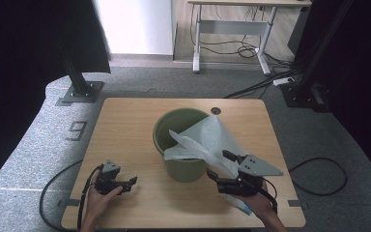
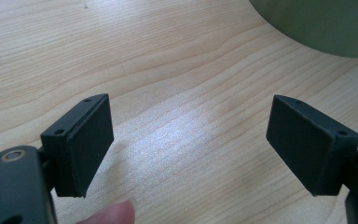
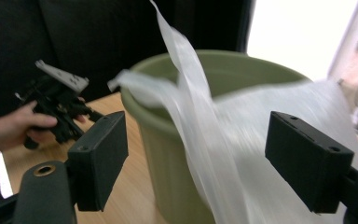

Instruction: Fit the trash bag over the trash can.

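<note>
Right gripper (image 1: 218,166), jaws apart, faces a white bag (image 1: 207,140) half-draped over the green bin (image 1: 181,140) — lining unfinished — while left gripper (image 1: 128,183) idles, likewise apart, on the worktop (image 1: 125,125).

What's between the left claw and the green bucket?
Just bare wooden table. In the high view, nothing lies between the left claw and the green bucket.
</note>
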A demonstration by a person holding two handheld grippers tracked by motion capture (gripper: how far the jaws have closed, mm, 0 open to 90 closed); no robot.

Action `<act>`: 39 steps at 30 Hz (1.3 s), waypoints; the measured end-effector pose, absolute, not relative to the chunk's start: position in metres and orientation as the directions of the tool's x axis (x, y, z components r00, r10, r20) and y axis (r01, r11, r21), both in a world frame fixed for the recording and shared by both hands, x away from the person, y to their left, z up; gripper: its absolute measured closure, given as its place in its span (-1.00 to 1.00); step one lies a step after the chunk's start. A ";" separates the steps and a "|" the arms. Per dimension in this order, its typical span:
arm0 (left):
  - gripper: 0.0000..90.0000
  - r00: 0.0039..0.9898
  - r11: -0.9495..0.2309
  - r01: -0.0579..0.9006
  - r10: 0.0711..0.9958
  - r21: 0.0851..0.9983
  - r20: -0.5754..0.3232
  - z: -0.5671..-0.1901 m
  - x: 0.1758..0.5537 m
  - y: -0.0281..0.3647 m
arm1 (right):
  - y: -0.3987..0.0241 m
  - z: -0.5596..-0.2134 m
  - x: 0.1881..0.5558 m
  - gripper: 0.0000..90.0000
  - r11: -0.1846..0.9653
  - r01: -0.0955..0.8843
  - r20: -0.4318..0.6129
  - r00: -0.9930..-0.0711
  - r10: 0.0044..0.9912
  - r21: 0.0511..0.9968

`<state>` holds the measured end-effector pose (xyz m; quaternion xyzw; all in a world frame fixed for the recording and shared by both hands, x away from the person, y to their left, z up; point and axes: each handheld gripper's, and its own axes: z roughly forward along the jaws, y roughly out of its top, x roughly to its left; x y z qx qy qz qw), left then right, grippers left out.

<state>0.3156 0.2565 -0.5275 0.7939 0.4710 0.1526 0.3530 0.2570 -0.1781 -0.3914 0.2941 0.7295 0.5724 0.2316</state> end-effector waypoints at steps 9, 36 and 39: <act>-0.67 0.512 -0.309 0.632 0.855 0.711 -0.084 -0.524 0.315 0.252 | -0.221 -0.427 0.232 -0.58 0.160 0.209 -0.003 -0.600 0.800 0.965; -0.63 0.543 -0.293 0.540 0.838 0.789 -0.061 -0.474 0.300 0.230 | -0.227 -0.438 0.270 0.91 0.231 0.258 -0.062 -0.531 0.845 0.938; -0.61 0.548 -0.290 0.519 0.835 0.804 -0.052 -0.461 0.296 0.225 | -0.227 -0.424 0.276 0.92 0.235 0.233 -0.077 -0.537 0.840 0.944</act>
